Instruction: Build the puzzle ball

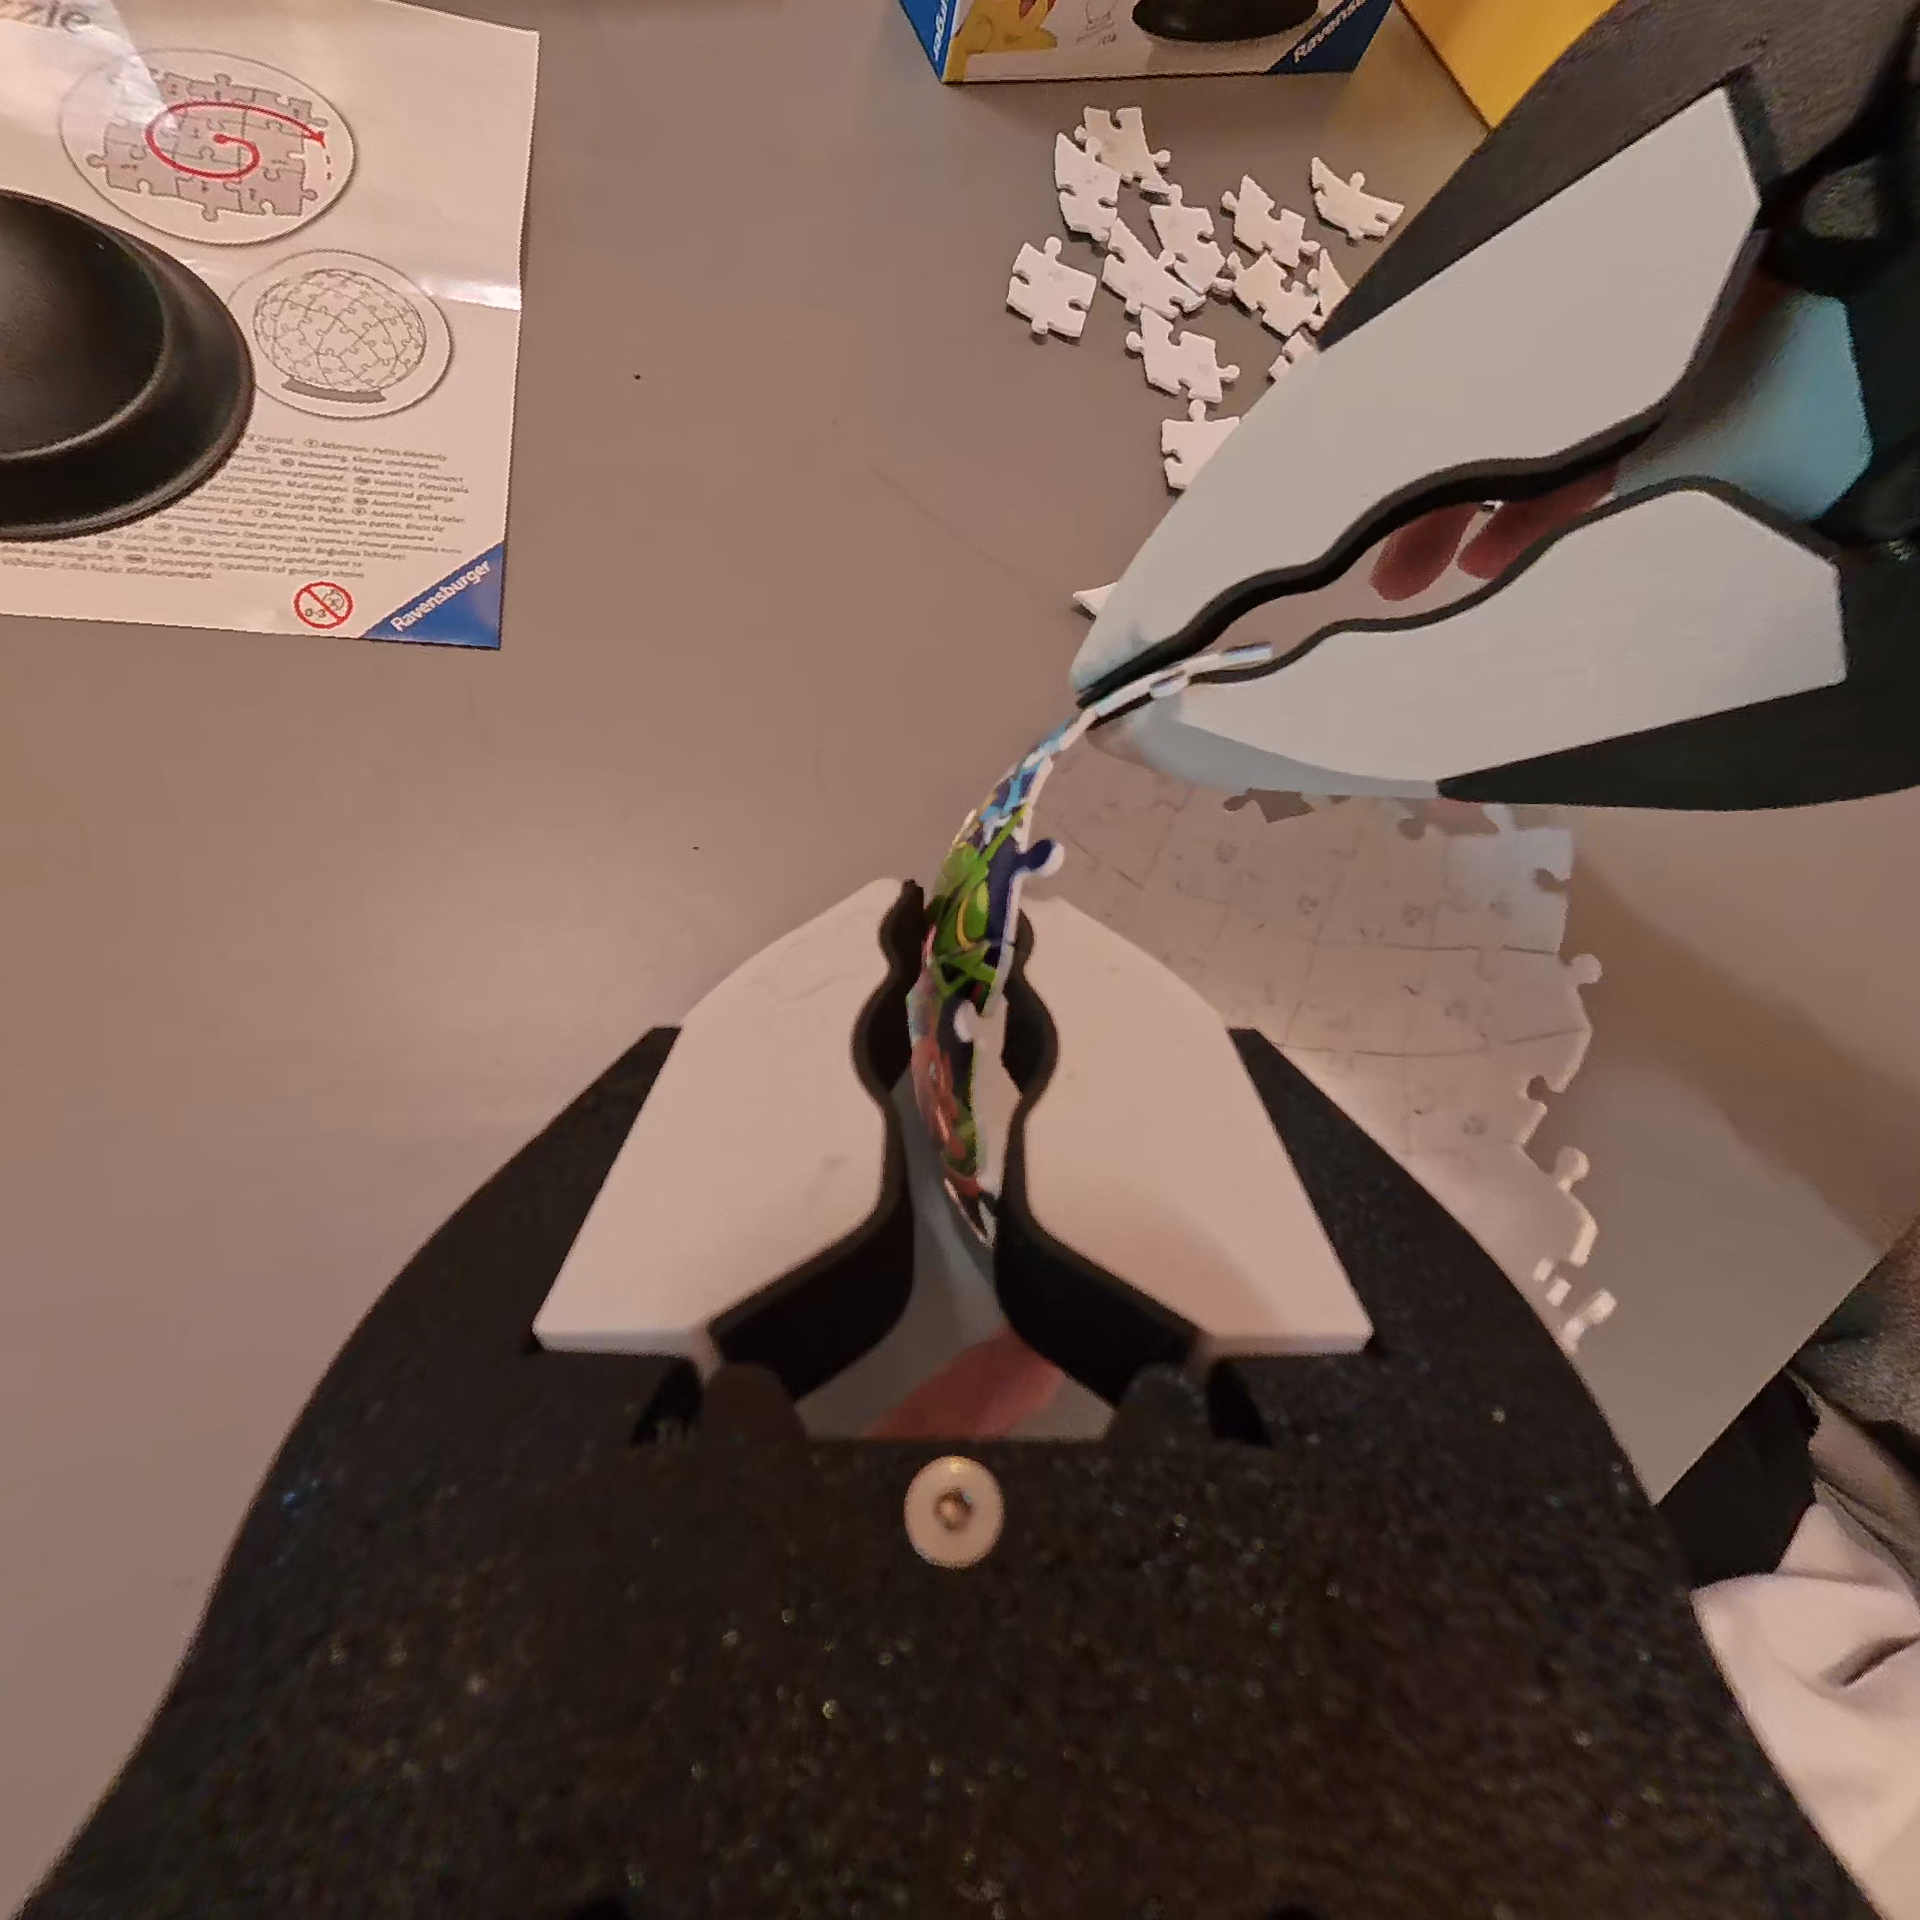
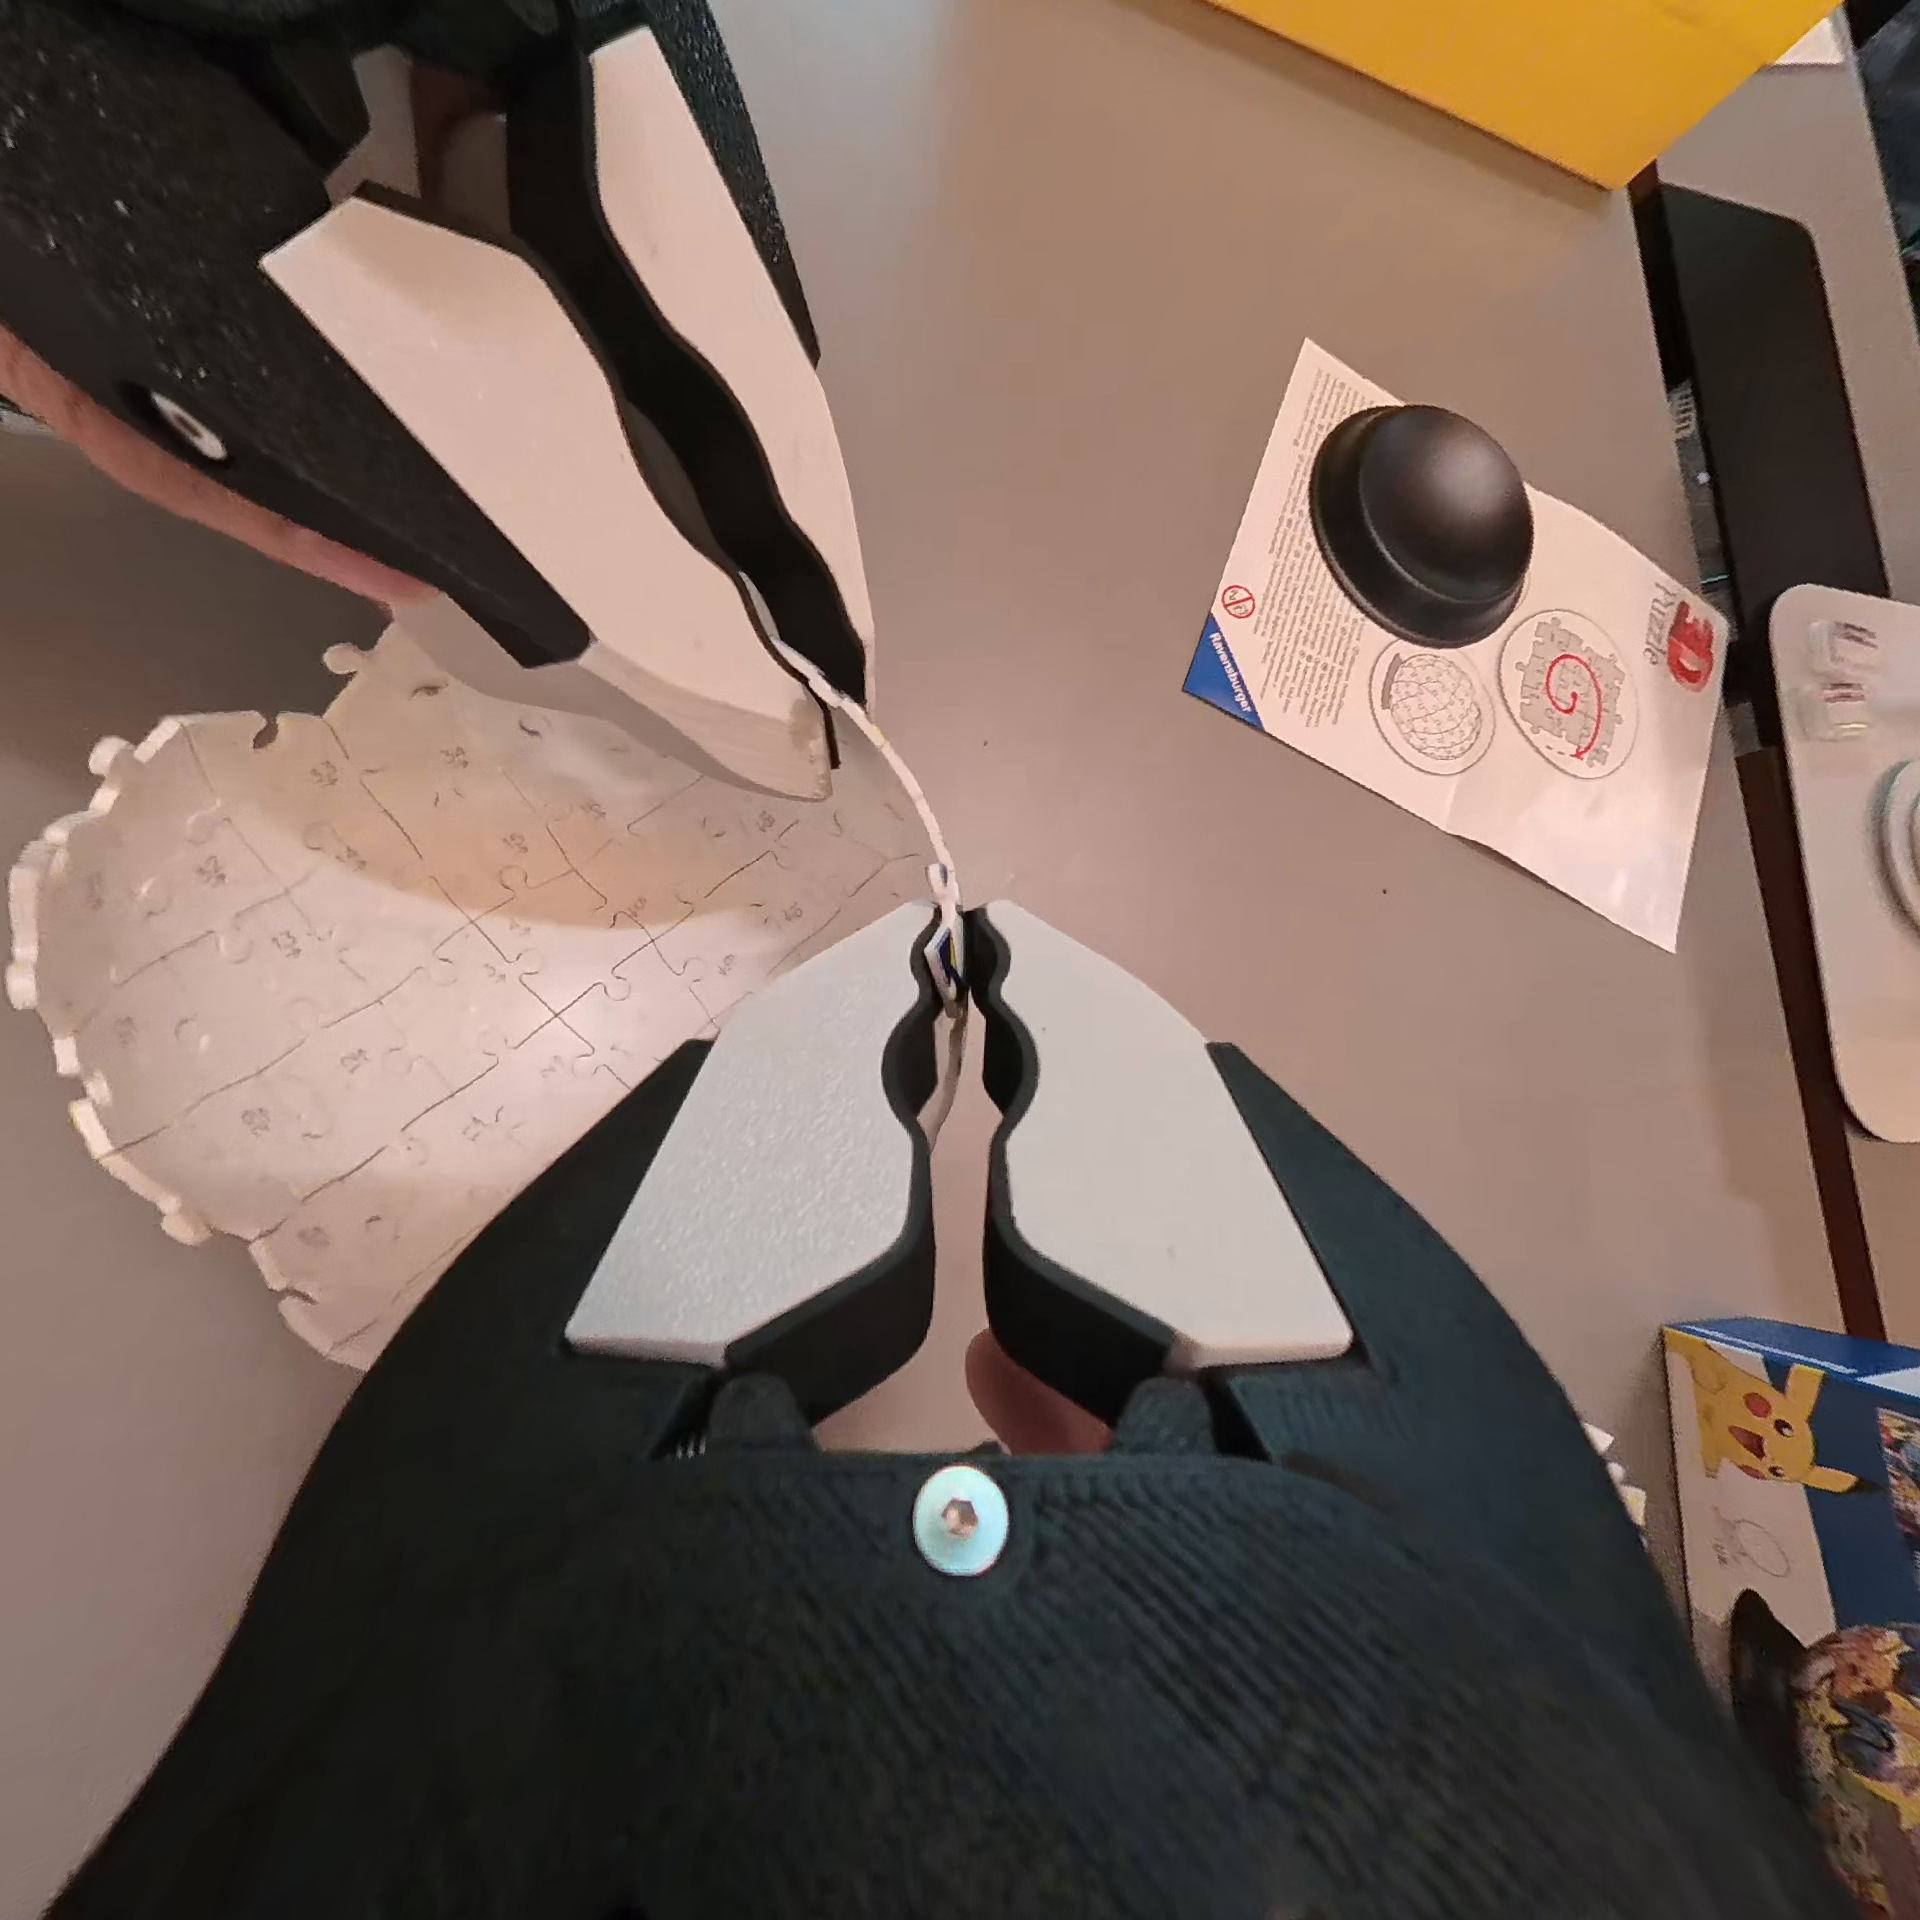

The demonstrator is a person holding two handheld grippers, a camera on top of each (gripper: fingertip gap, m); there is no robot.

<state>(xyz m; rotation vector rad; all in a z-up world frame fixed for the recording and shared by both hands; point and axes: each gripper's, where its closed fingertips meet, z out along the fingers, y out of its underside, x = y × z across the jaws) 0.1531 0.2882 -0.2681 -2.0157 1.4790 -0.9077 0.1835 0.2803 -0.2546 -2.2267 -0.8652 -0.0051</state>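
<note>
A partly built puzzle ball [image 1: 1351,956] is a curved shell of joined pieces, white inside and printed in colour outside, held above the grey table. My left gripper [image 1: 961,904] is shut on its rim, where the green and red print shows. My right gripper [image 1: 1091,691] comes in from the upper right and is shut on the same rim a little farther along. In the right wrist view the shell's inside [image 2: 364,987] faces the camera, with my right gripper [image 2: 961,920] and my left gripper [image 2: 831,707] both pinching its edge.
Several loose white pieces [image 1: 1174,260] lie at the back. A black stand [image 1: 83,364] [image 2: 1418,520] sits on an instruction sheet [image 1: 416,436] [image 2: 1558,790]. The puzzle box [image 1: 1143,42] [image 2: 1787,1455], a yellow box [image 2: 1507,73] and a white tray [image 2: 1849,883] stand around. Less than 4 cm separates the two grippers' tips.
</note>
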